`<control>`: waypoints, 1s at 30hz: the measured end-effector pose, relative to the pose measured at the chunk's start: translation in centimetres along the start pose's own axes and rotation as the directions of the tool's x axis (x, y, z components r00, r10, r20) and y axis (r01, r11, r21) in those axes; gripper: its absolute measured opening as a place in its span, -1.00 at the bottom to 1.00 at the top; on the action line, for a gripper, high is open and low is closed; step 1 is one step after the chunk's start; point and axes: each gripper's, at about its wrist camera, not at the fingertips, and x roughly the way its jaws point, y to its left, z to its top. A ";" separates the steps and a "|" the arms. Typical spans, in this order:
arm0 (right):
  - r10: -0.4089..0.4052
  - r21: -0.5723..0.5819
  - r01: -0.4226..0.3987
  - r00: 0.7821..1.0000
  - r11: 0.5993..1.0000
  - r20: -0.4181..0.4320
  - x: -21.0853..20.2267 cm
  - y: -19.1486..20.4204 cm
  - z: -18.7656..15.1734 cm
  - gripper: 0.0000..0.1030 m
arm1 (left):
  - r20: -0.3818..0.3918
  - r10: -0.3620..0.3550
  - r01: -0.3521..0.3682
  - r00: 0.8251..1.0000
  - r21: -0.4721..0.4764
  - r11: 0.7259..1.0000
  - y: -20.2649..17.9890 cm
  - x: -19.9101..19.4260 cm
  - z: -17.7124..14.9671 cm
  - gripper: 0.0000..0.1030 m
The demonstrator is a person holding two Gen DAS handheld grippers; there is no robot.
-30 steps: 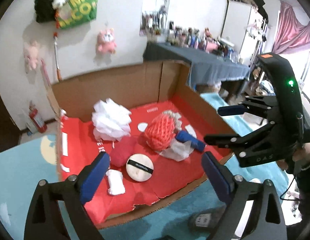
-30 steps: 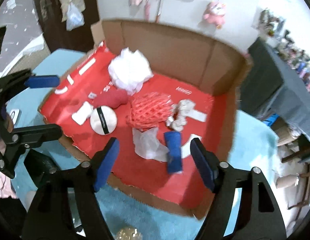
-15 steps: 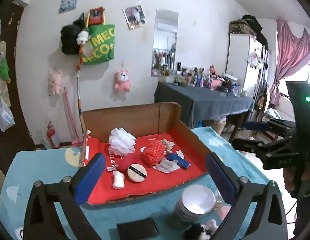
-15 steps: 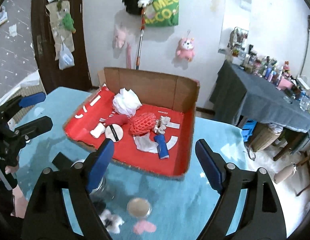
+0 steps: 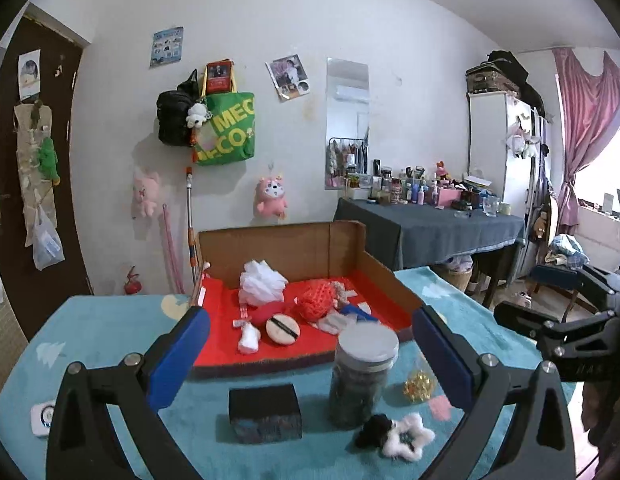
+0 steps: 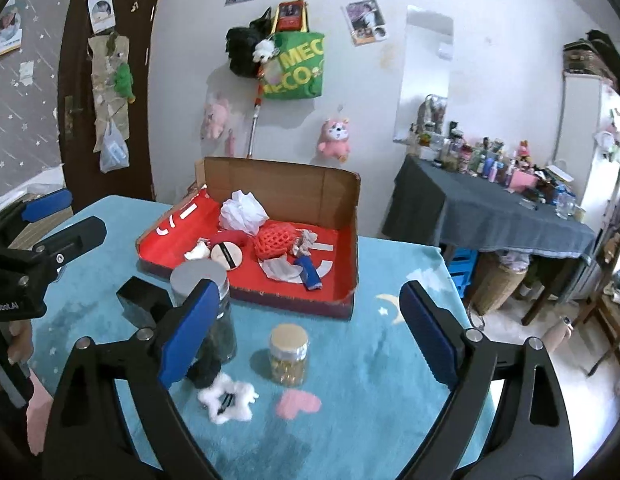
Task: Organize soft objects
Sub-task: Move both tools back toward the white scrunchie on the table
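Both tongs are hanging released over the teal table: the left gripper [image 5: 310, 354] and the right gripper [image 6: 310, 328] are each gaping wide with nothing between their blue pads. Ahead of both, the soft objects are sitting inside the cardboard box [image 6: 342, 204] with its red lining: a white mesh puff [image 5: 261, 282], an orange net sponge [image 6: 275, 240], a round powder puff [image 5: 283, 330] with a black band, and a blue roll [image 6: 310, 274]. Lettering on the lining is too small to read. On the far wall a green tote bag [image 5: 227, 130] is showing "MEC" over "ECO". Just before the left tongs, a grey-lidded jar [image 5: 364, 374] and a black block [image 5: 265, 410] are standing apart, with a white fluffy star clip [image 6: 225, 398] lying near them. A gold-lidded jar [image 6: 289, 354] is standing between the right tongs' fingers, further out, not touched. Open teal surface is lying to the right of that jar, up to the table edge
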 end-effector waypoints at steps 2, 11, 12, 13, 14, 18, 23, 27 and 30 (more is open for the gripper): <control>-0.015 0.011 0.015 1.000 1.000 0.009 -0.3 0.2 -1.2 0.84 | -0.006 0.013 -0.013 1.000 -0.008 1.000 -0.1 -0.3 -1.0 1.00; -0.028 0.050 0.030 0.999 0.998 -0.026 0.5 1.4 -5.6 0.84 | -0.099 0.040 -0.043 0.994 -0.025 0.999 0.2 0.6 -4.9 1.00; -0.019 0.061 0.021 0.999 0.998 -0.037 0.8 1.4 -6.0 0.84 | -0.115 0.039 -0.042 0.993 -0.027 0.999 0.3 0.8 -5.5 1.00; -0.011 0.069 0.015 0.999 0.997 -0.051 1.2 1.4 -6.4 0.84 | -0.134 0.037 -0.041 0.990 -0.029 0.999 0.3 1.2 -6.0 1.00; -0.008 0.075 0.012 0.998 0.997 -0.059 1.3 1.2 -6.8 0.84 | -0.147 0.035 -0.040 0.988 -0.030 0.999 0.3 1.5 -6.3 1.00; -0.006 0.081 0.016 0.994 0.997 -0.111 2.8 1.4 -8.4 0.84 | -0.217 0.022 -0.032 0.976 -0.039 0.999 0.3 2.6 -8.6 1.00; 0.019 0.098 -0.001 0.985 0.995 -0.174 4.7 1.5 -9.9 0.84 | -0.283 0.007 -0.020 0.959 -0.041 0.999 0.1 3.7 -10.4 1.00; 0.034 0.105 -0.012 0.978 0.994 -0.208 5.9 1.6 -10.7 0.84 | -0.320 -0.009 -0.007 0.947 -0.050 0.999 0.1 4.6 -11.0 1.00; 0.046 0.116 -0.020 0.973 0.993 -0.224 6.5 1.4 -11.1 0.84 | -0.331 -0.014 -0.002 0.944 -0.049 0.999 0.0 4.9 -11.2 1.00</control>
